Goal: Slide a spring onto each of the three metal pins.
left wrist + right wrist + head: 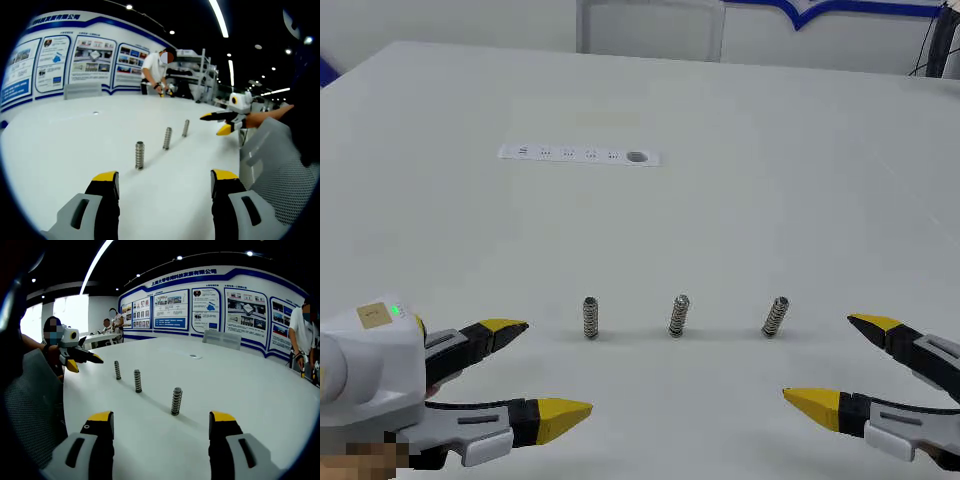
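Holds left claw (558,367) and right claw (818,358) spread apart, empty. Reckons upright springs (679,316) light, squashy, slippery; pinch mid-coil, gently.

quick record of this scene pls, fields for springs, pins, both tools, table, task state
springs: three, upright, in a row, apart: left spring, middle spring, right spring
pins: presumably inside the coils, hidden
left tool: open, empty, near the left spring, not touching
right tool: open, empty, near the right spring, not touching
table: white; a power strip lies farther back
task state: looks done, no loose spring seen
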Demonstrator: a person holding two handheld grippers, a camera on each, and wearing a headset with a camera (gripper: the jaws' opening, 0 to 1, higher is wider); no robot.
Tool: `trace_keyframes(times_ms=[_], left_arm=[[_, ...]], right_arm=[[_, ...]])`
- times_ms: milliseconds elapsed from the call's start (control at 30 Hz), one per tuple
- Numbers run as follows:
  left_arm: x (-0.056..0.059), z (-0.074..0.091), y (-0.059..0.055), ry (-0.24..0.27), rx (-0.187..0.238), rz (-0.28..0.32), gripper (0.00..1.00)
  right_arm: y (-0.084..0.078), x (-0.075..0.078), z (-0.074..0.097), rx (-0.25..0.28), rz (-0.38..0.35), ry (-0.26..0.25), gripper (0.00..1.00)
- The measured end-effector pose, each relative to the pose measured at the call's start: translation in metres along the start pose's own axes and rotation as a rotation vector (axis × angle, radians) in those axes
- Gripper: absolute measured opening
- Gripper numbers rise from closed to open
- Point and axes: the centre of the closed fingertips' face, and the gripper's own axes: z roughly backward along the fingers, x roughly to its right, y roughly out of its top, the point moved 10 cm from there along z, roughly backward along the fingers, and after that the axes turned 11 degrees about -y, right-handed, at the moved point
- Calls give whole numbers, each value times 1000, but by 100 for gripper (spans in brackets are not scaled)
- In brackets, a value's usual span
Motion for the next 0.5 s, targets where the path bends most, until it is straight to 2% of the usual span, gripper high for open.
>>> trace_keyframes(times_ms=[267, 500], left_arm=[[2, -1, -2, -2, -4, -2, 76], [2, 0, -3, 5, -7, 1, 76]], right_arm=[[-2, 4, 4, 6, -9, -18, 79], [-3, 5, 4, -1, 2, -6, 79]])
